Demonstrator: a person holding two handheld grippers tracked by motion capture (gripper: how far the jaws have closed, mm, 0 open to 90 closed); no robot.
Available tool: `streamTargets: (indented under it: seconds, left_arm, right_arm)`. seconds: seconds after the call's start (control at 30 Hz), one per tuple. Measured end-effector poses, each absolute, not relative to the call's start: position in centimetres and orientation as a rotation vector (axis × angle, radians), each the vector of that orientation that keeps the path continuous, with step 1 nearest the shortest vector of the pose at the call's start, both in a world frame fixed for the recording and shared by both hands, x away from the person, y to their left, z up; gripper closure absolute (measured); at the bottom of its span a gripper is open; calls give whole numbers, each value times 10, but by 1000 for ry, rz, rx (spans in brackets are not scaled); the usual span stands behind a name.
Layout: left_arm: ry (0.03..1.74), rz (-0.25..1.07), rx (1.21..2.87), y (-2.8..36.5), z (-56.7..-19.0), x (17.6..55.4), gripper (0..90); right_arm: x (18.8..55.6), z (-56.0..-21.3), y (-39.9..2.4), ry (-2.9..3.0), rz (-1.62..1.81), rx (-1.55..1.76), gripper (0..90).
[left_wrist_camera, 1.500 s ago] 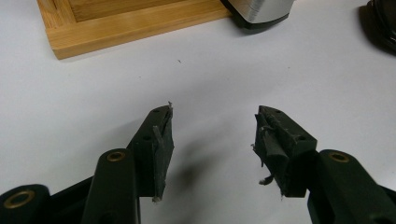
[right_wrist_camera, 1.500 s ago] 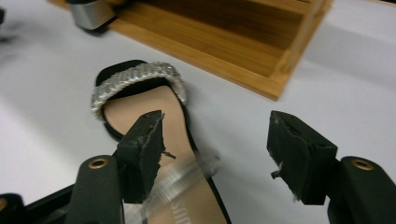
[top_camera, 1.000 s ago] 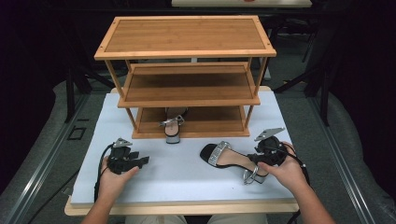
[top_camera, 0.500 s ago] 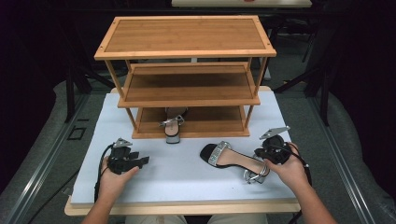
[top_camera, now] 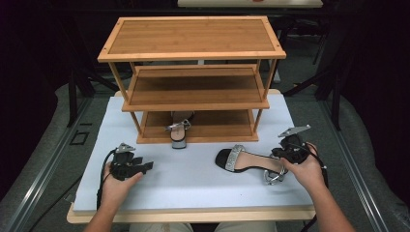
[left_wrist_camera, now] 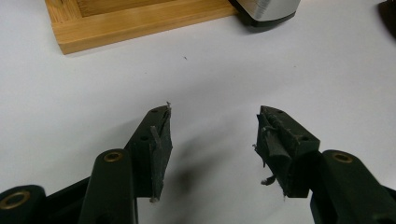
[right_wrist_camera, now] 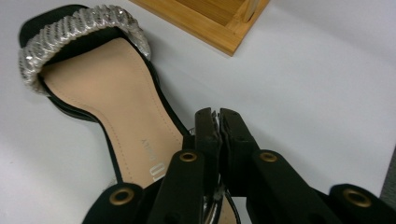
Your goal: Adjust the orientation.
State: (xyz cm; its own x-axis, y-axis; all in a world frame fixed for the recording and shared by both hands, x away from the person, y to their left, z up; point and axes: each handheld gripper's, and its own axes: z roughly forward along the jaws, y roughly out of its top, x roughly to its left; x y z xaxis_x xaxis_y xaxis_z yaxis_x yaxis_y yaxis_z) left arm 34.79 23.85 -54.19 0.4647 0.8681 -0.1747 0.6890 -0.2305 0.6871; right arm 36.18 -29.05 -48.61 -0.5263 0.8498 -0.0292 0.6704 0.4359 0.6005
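Sandal (top_camera: 254, 162) lay flat on the white bench (top_camera: 193, 186), in front of the shoe rack (top_camera: 193, 92) & right of centre. Toe w/ glitter band (right_wrist_camera: 79, 28) pointed toward mid-bench, heel end under my R gripper (right_wrist_camera: 219, 122). Its mate (top_camera: 180, 133) sat on the rack's bottom shelf, heel poking out over the edge. Judged the sandal light. Sole probably stiff, straps thin & floppy, so it would likely dangle and swing if lifted by a strap alone. Glitter trim looked scuff-prone, insole smooth and maybe slick. Best hold, I reckoned: heel counter or the sole edge by the heel, not the band. R jaws were clenched, pads all but meeting, right beside the insole's rear edge. A silvery bit showed beneath them, poss. the ankle strap. Couldn't tell if anything was actually pinched. L gripper (left_wrist_camera: 215, 121) rested on bare bench well apart from the sandal, jaws spread wide, gripping nothing, pads frayed.
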Motion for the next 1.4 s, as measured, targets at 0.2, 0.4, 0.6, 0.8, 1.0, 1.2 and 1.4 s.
streamTargets:
  seconds: [0.2,0.4,0.6,0.8,1.0,1.2,1.4]
  left_arm:
    - [1290,315,1998,236,-542,348,450]
    - [1294,309,1999,237,-543,348,449]
    - [1293,303,1998,238,-544,349,443]
    - [1293,300,1999,239,-544,349,439]
    - [1294,298,1999,239,-545,350,437]
    - [1294,294,1998,238,-545,350,436]
    - [1295,290,1997,238,-546,350,435]
  right_arm:
    - [361,-475,-284,2427,830,1224,698]
    - [367,-466,-261,2576,778,1027,509]
    - [376,-467,-241,2726,582,874,436]
    - [385,-476,-229,2844,407,813,411]
    - [388,-484,-223,2884,308,788,403]
    - [392,-490,-220,2907,229,766,385]
    - [393,-489,-220,2919,218,775,389]
